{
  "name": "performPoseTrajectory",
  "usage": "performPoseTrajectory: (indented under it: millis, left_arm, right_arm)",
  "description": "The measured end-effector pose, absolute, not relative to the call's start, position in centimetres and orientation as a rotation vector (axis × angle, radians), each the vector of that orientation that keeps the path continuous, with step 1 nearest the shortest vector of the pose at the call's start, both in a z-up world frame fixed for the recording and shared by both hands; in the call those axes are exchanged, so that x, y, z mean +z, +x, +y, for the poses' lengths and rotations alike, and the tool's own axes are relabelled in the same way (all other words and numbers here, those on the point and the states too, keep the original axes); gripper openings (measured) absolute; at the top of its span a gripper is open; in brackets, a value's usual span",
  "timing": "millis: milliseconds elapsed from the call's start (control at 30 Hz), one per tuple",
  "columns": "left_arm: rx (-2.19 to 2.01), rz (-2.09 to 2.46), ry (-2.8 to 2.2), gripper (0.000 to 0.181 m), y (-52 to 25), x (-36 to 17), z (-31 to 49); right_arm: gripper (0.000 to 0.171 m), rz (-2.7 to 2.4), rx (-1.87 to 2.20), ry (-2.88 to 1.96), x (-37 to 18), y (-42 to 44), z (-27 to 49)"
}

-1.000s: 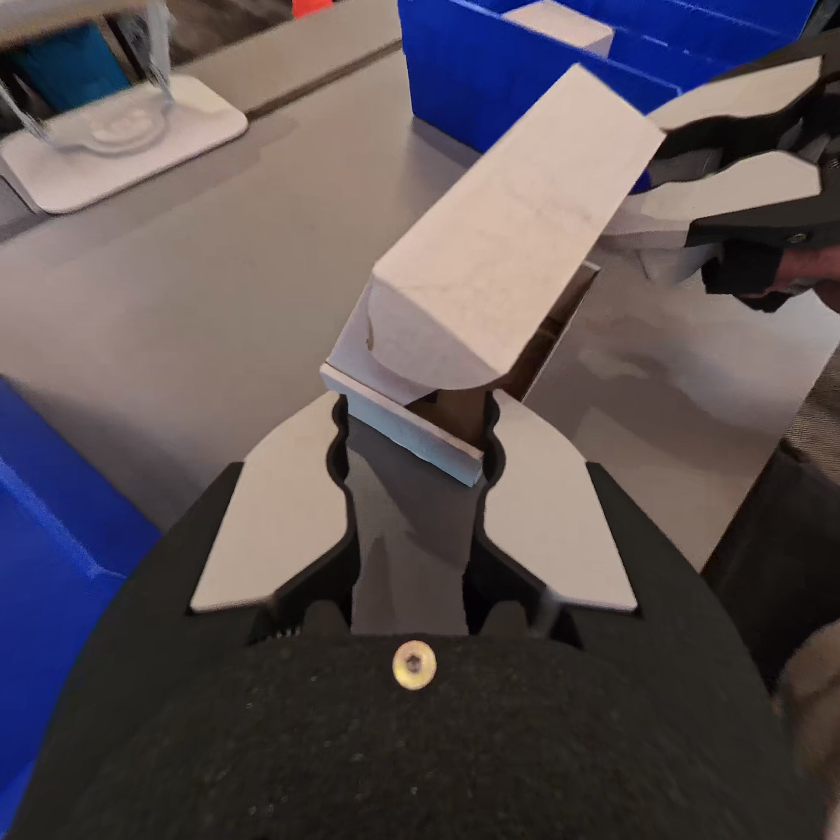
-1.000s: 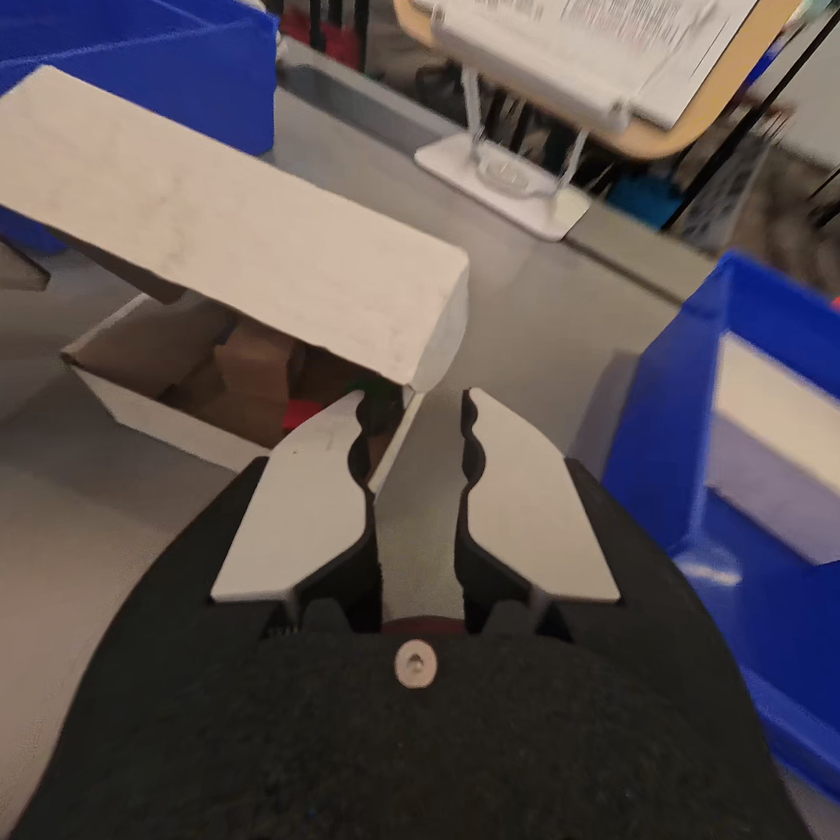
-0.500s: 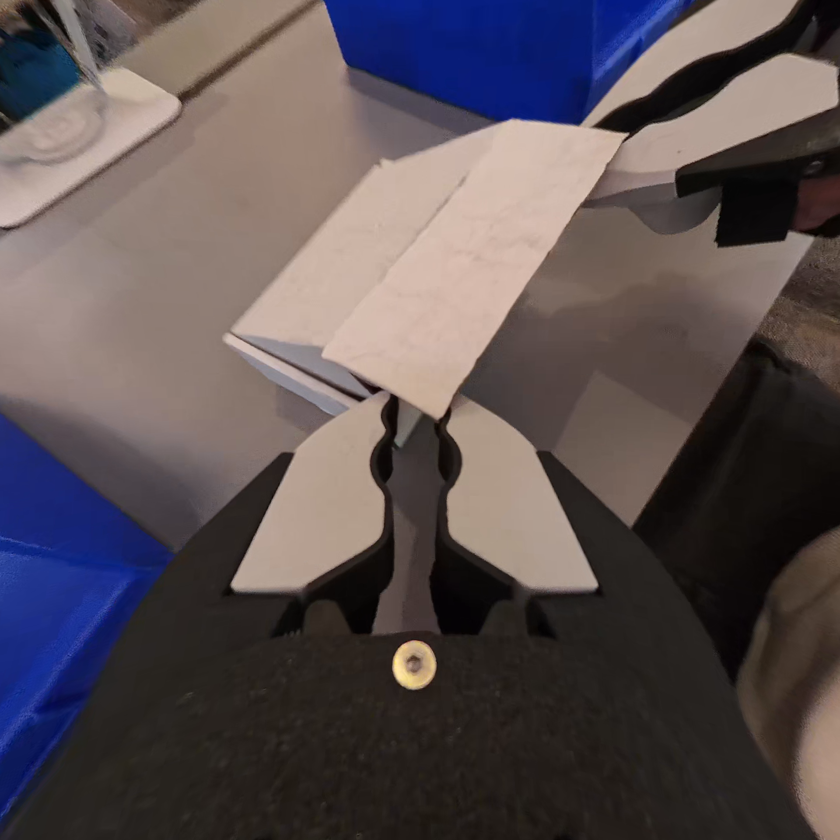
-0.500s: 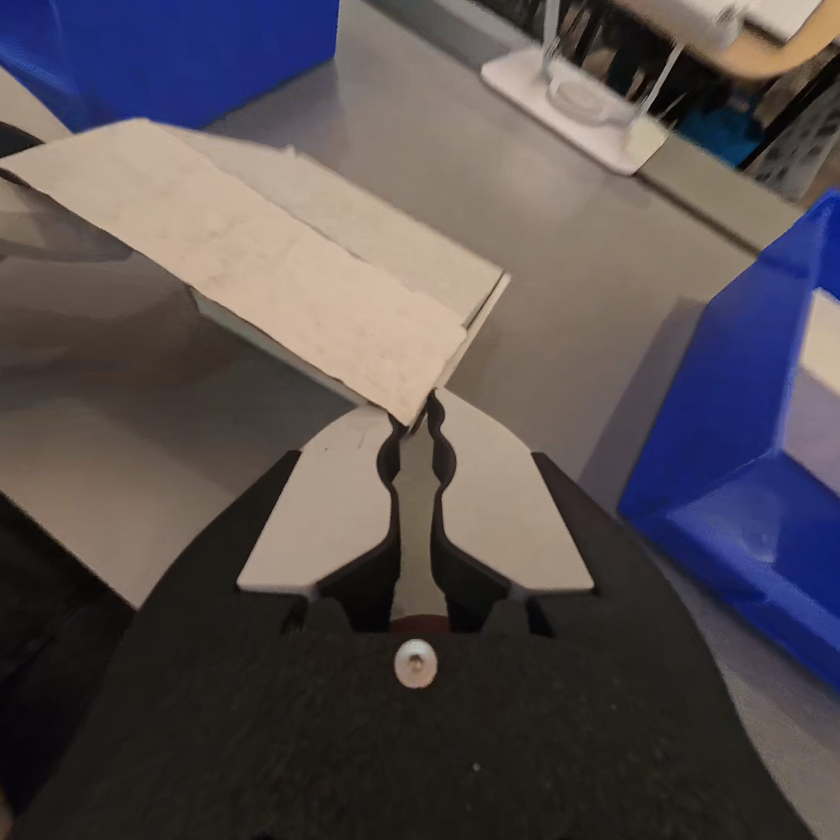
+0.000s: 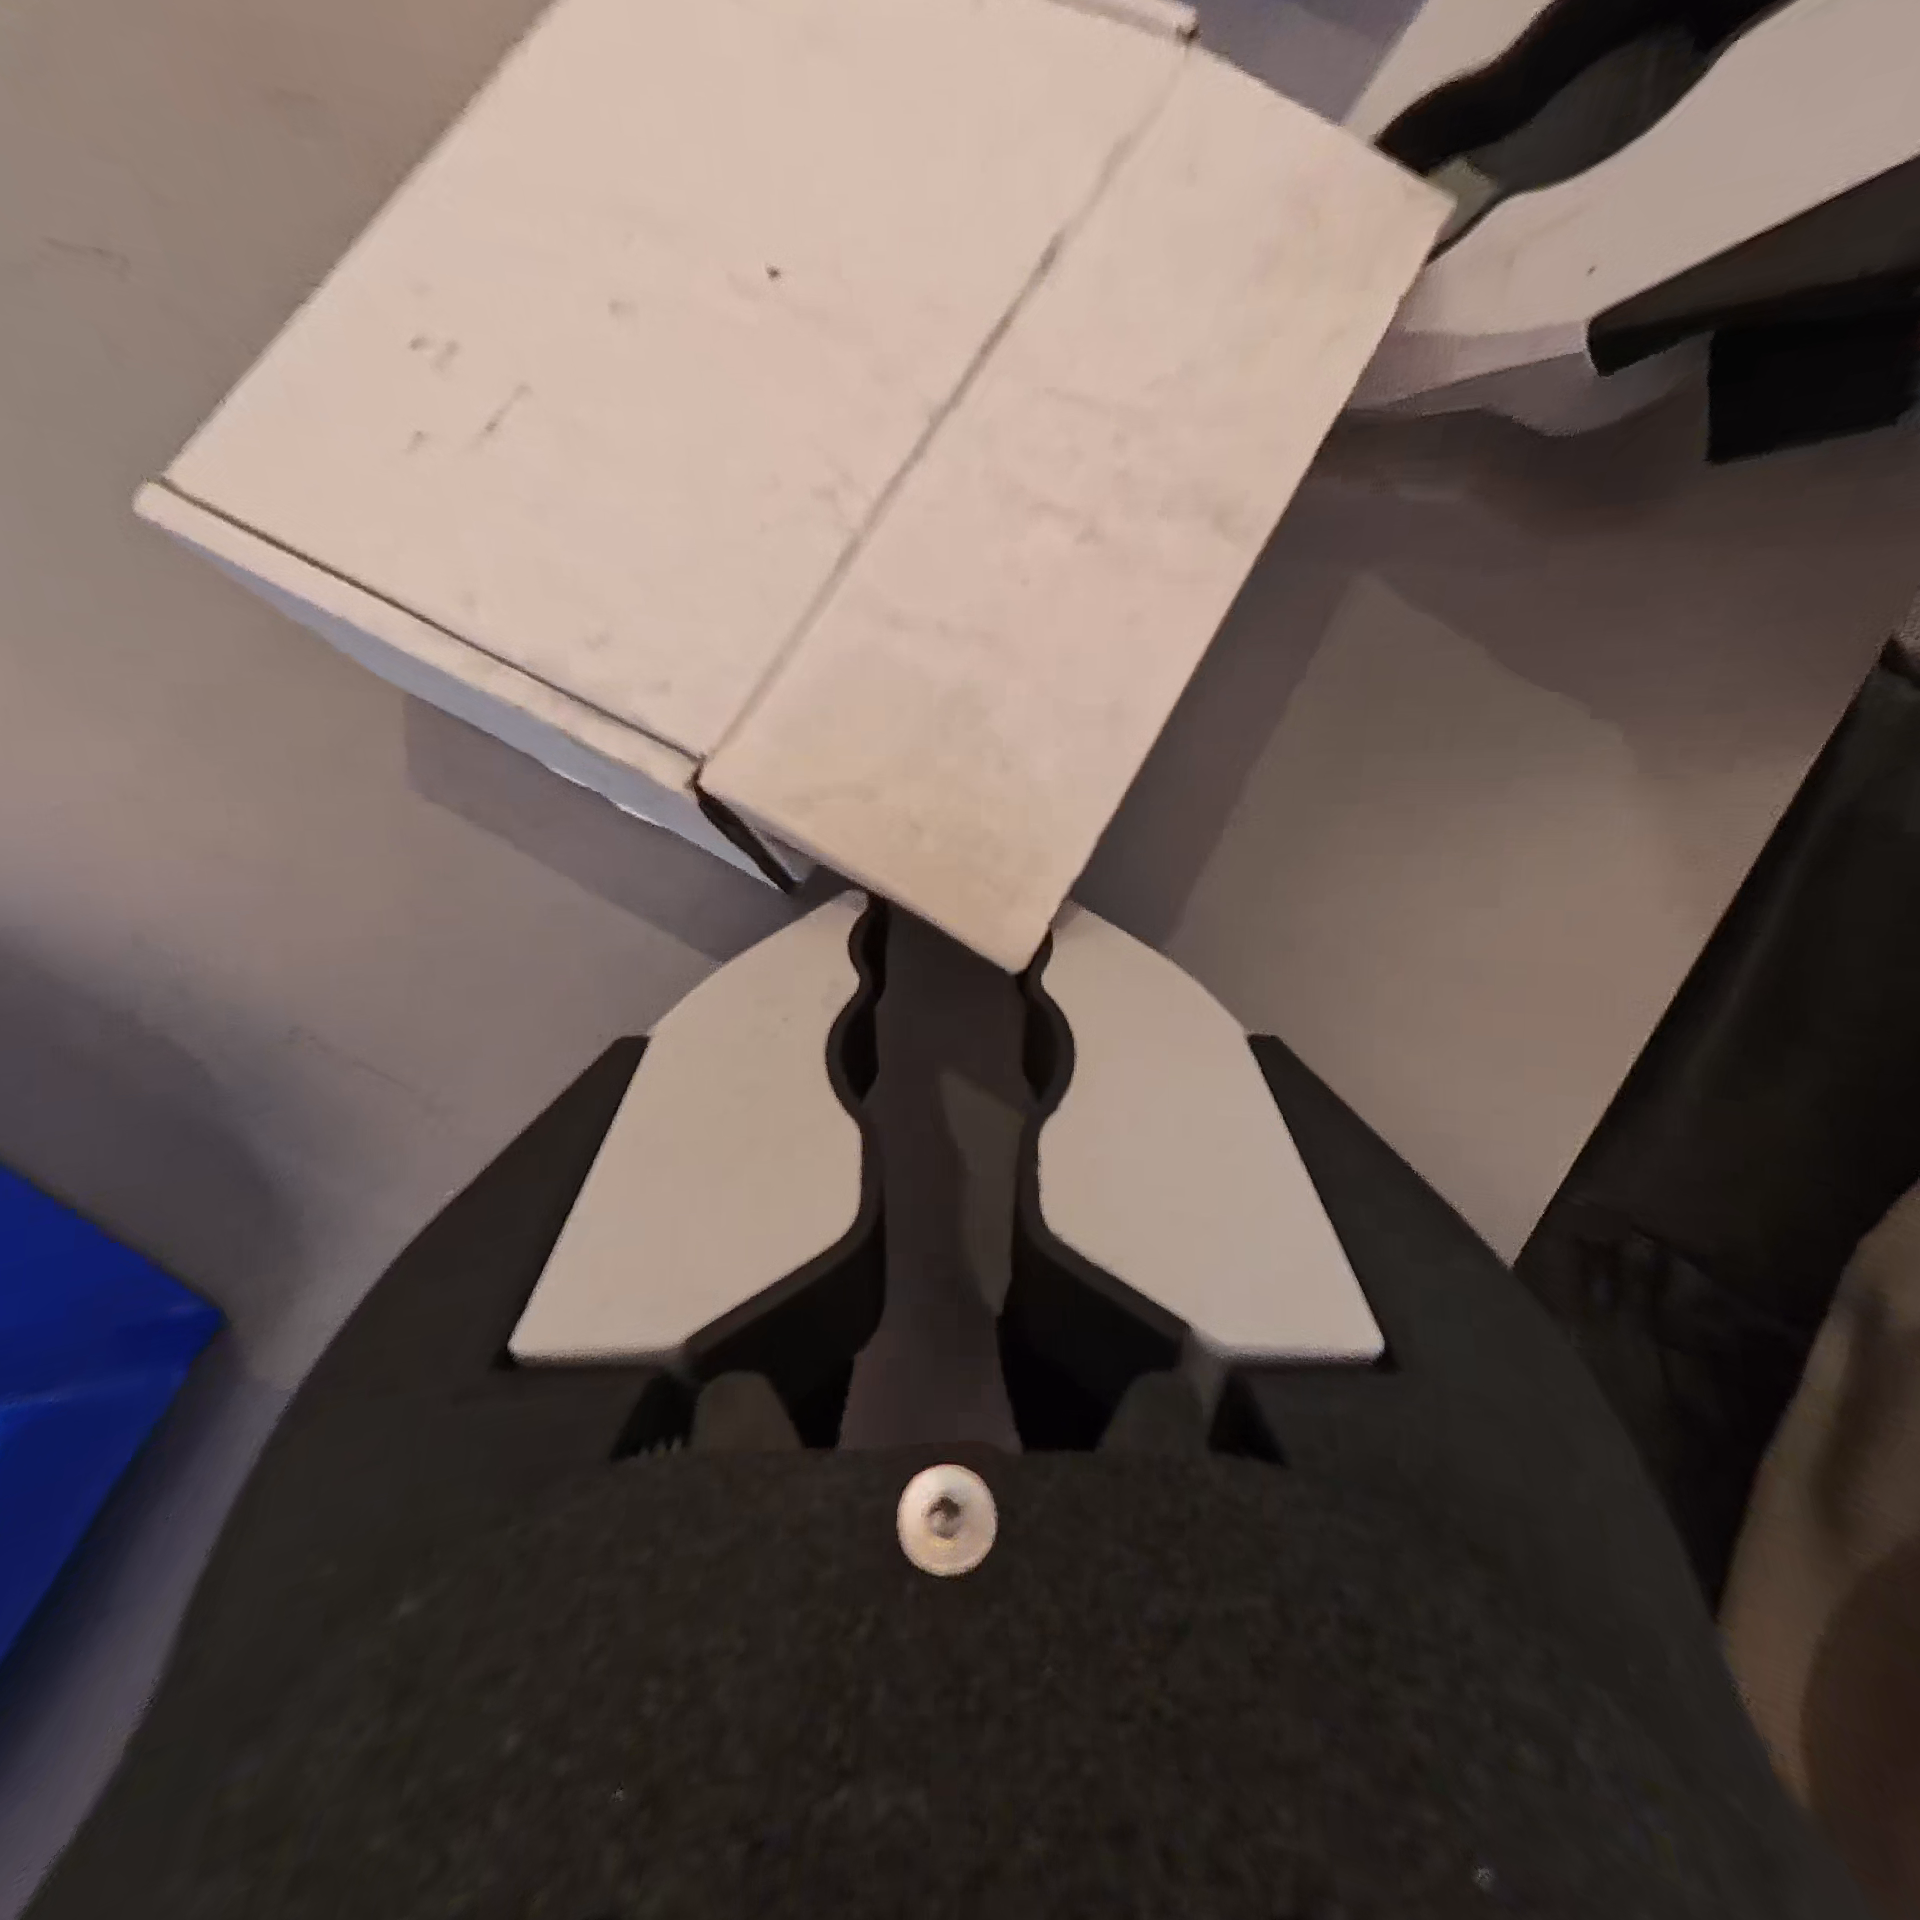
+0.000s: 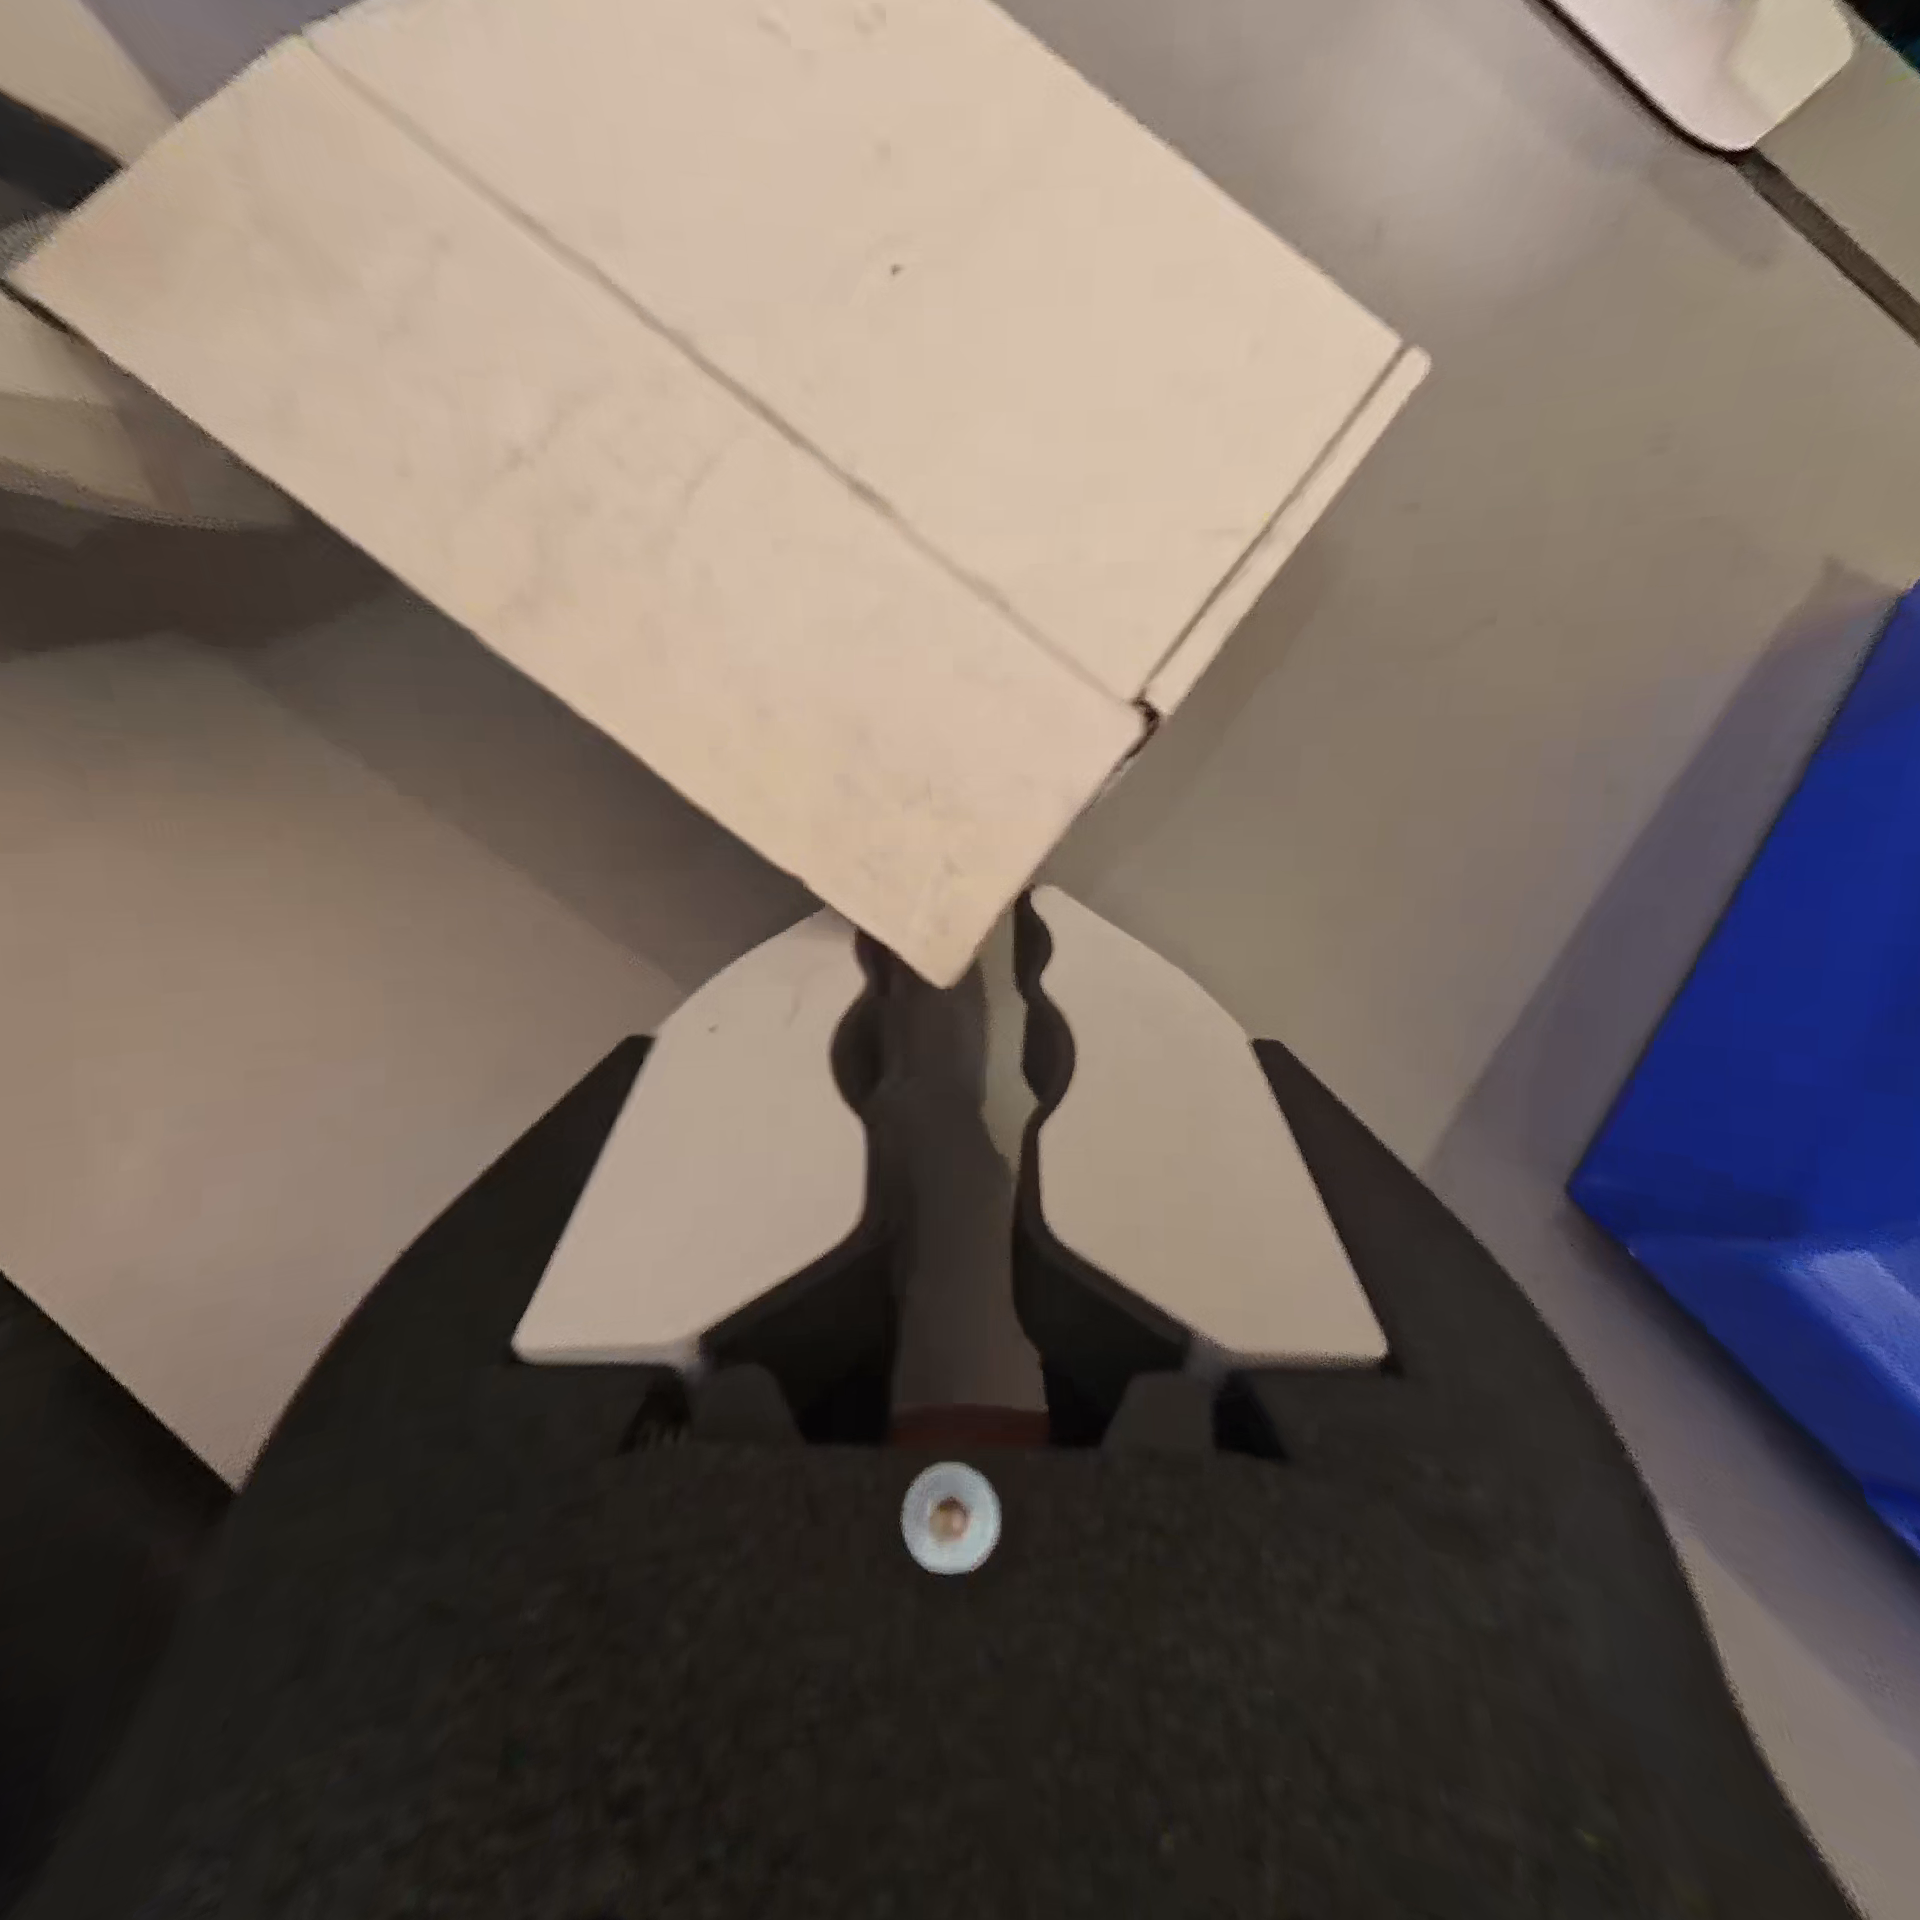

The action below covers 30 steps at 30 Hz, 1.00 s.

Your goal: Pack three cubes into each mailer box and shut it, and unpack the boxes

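Here mailer box (image 5: 675,416) lies before left hand-held gripper (image 5: 951,940).

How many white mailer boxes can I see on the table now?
1. The white mailer box lies on the grey table, lid down and front flap untucked, between the left gripper and right gripper. Others may lie outside the views.
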<state>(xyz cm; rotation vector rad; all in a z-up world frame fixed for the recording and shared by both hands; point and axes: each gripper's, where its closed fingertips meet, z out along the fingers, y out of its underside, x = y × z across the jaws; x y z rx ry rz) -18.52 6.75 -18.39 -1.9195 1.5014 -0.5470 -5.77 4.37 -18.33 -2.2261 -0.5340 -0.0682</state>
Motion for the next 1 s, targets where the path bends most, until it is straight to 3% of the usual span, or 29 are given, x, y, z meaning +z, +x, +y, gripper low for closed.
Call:
performPoseTrajectory:
  millis: [200,300,367,567,700,800,933,1000]
  left_arm:
    - [-0.586,1.501,-1.944,0.029,-19.3,-18.4,6.5]
    - [-0.601,1.548,-1.969,0.053,-19.3,-19.1,7.1]
    - [-0.635,1.585,-1.965,0.068,-18.9,-19.6,7.1]
    - [-0.656,1.698,-1.926,0.072,-17.2,-19.6,6.7]
    - [-0.767,1.665,-1.839,0.061,-17.0,-16.5,5.1]
    - [-0.838,1.592,-1.784,0.059,-17.3,-13.4,4.5]
    - [-0.857,1.551,-1.793,0.054,-17.2,-13.1,5.2]
    - [-0.893,1.503,-1.797,0.057,-16.8,-12.6,5.6]
  right_arm:
    - [0.054,-0.618,0.076,-2.177,-17.1,-6.9,2.8]
    - [0.091,-0.688,0.088,-2.078,-15.7,-6.6,3.4]
    - [0.098,-0.742,0.066,-2.078,-16.4,-6.1,4.5]
    - [0.103,-0.628,0.470,-2.272,-18.2,-7.6,6.0]
    - [0.102,-0.621,0.355,-2.175,-14.6,-7.0,5.3]
    - [0.092,-0.574,0.330,-2.078,-11.6,-7.0,4.2]
    - [0.084,-0.586,0.243,-2.105,-12.9,-6.9,4.1]
    - [0.089,-0.562,0.229,-2.086,-12.6,-7.1,4.3]
